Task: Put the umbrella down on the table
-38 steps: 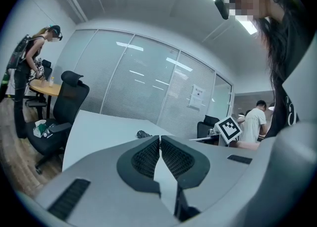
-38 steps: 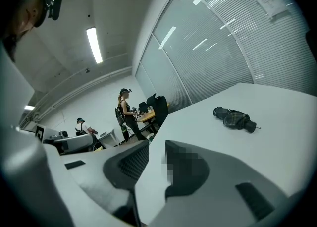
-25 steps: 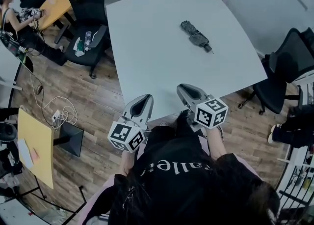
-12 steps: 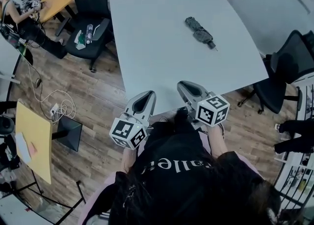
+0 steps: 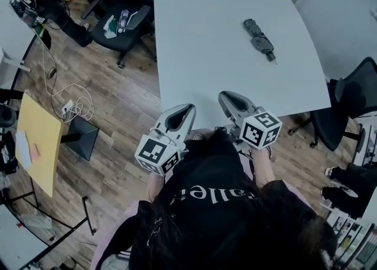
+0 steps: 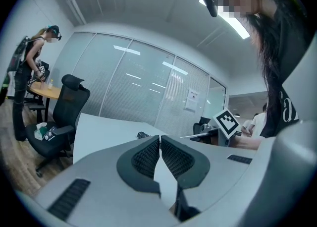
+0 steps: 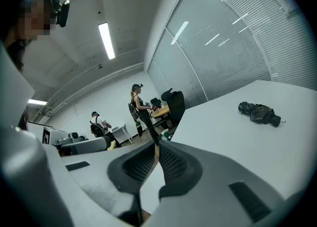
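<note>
Umbrella (image 5: 259,39), folded into a short bundle, lies flat on the far side of the bench (image 5: 206,56), well apart from the left claw (image 5: 191,108) and right claw (image 5: 224,95), both pressed together on nothing. It looks light, with soft fabric over a stiff core, so mid-bundle seems the best hold.

the left tool (image 6: 160,138) holds its two grey jaws with ribbed black pads together, tips meeting, with nothing between them. beyond them stretches the pale white surface (image 6: 104,127), and the small dark folded umbrella (image 6: 143,135) lies far off on it. a black office chair (image 6: 67,104) stands at the surface's left side. a person in dark clothes (image 6: 27,72) stands further left. a white cube with a black square marker (image 6: 227,123) shows at the right.
</note>
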Tool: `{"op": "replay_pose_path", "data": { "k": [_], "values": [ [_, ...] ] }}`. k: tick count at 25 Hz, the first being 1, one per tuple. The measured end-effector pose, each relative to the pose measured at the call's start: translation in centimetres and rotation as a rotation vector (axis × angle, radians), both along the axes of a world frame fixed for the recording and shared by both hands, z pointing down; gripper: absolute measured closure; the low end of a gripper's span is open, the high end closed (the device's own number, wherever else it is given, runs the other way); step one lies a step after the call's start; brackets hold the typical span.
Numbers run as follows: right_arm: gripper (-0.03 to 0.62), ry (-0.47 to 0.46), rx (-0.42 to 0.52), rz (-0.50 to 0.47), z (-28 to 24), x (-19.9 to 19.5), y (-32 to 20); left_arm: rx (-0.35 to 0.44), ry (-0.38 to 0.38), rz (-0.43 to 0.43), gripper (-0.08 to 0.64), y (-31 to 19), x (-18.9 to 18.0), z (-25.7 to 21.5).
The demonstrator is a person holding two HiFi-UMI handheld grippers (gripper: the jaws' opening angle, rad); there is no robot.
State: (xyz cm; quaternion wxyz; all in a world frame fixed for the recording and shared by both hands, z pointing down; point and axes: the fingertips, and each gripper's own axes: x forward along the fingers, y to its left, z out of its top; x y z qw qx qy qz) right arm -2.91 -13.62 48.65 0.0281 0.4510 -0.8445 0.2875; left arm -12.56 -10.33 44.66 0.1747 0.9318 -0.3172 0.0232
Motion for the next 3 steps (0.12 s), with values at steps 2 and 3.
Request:
{"op": "replay_pose_path", "data": {
  "k": [2, 3],
  "values": [
    [0.554, -0.003, 0.007, -0.011, -0.25, -0.6, -0.47, 0.002, 0.002, -0.007, 0.532, -0.22, -0.44, -0.11],
    [0.554, -0.005, 0.011, -0.017, -0.37, -0.91, -0.72, 0.002, 0.003, -0.011, 0.532, -0.36, -0.67, -0.14]
  ]
}}
